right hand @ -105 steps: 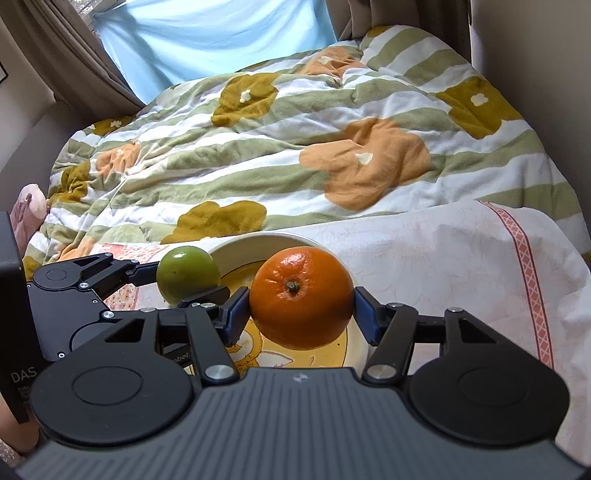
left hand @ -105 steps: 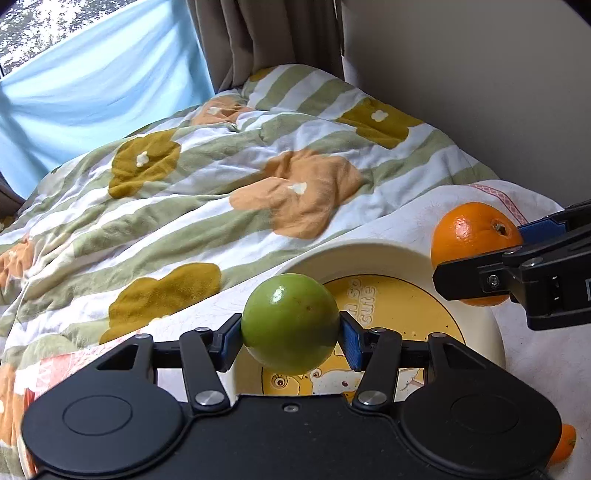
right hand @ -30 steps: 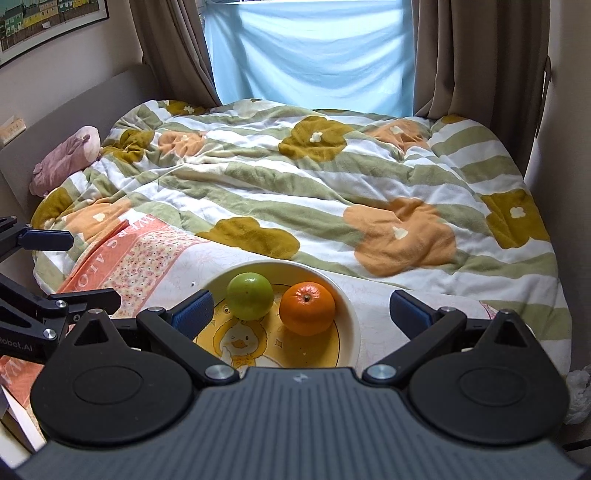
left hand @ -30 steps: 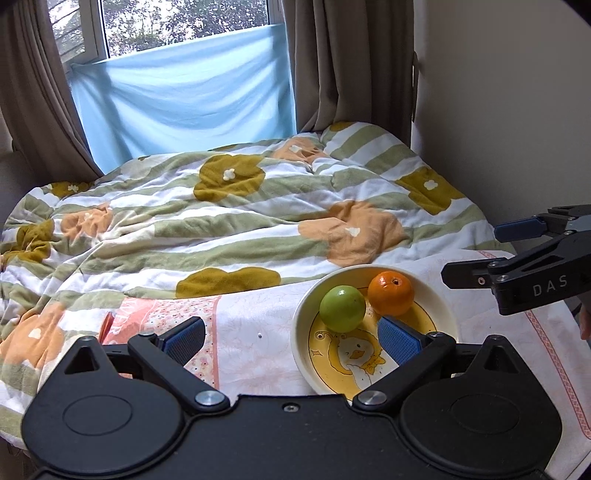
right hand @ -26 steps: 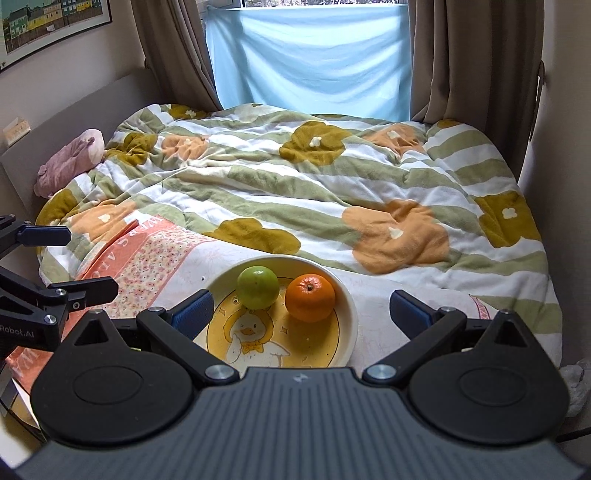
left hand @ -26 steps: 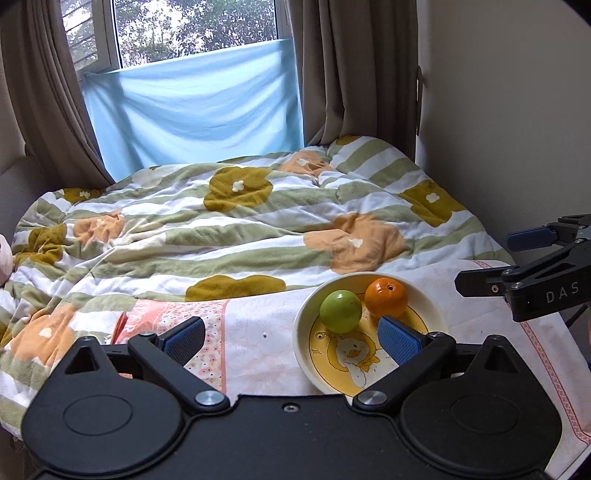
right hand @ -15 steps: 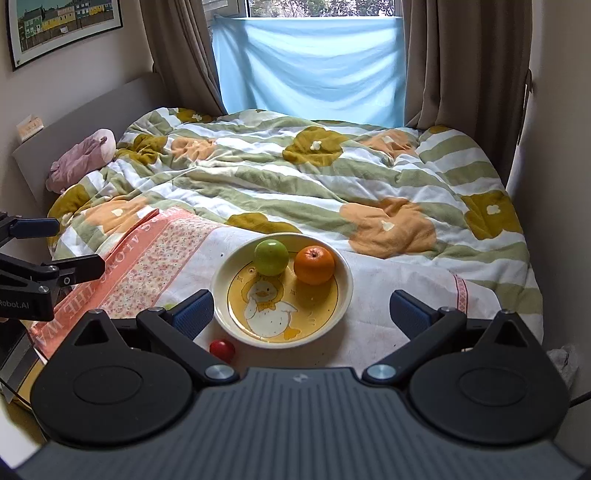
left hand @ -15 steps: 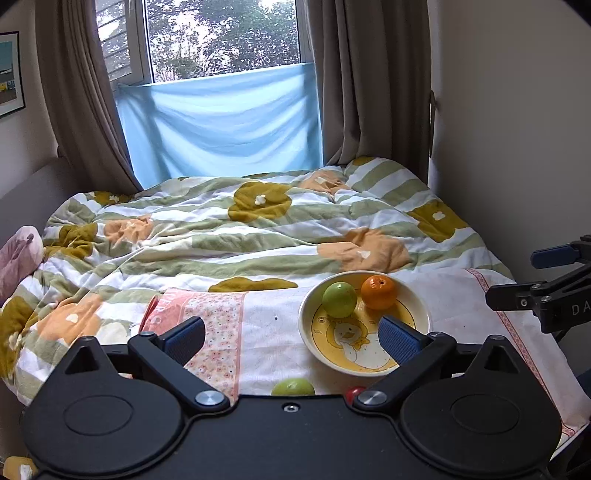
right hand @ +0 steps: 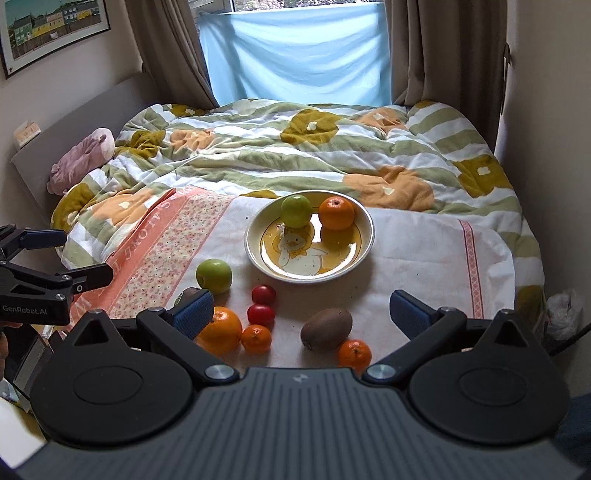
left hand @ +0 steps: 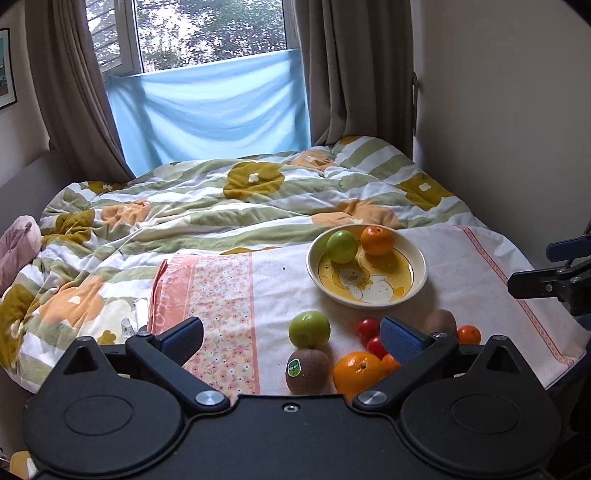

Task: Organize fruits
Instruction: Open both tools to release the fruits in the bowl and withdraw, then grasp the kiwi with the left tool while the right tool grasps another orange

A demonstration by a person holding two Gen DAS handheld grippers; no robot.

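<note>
Left gripper [left hand: 291,338] jaws wide apart, empty. Plate [left hand: 413,284] on towel [left hand: 461,258] holds green apple [left hand: 341,246] beside orange [left hand: 376,240]. Near edge: second apple [left hand: 308,328], stickered kiwi [left hand: 307,371], large orange [left hand: 356,374], cherry tomatoes [left hand: 366,327]

Left wrist: low over the near bed edge, facing the window [left hand: 207,33].
Right wrist: beside it, higher, same heading.
Shared: plate [left hand: 419,275] [right hand: 367,240], quilt [left hand: 221,218] [right hand: 258,147].
</note>
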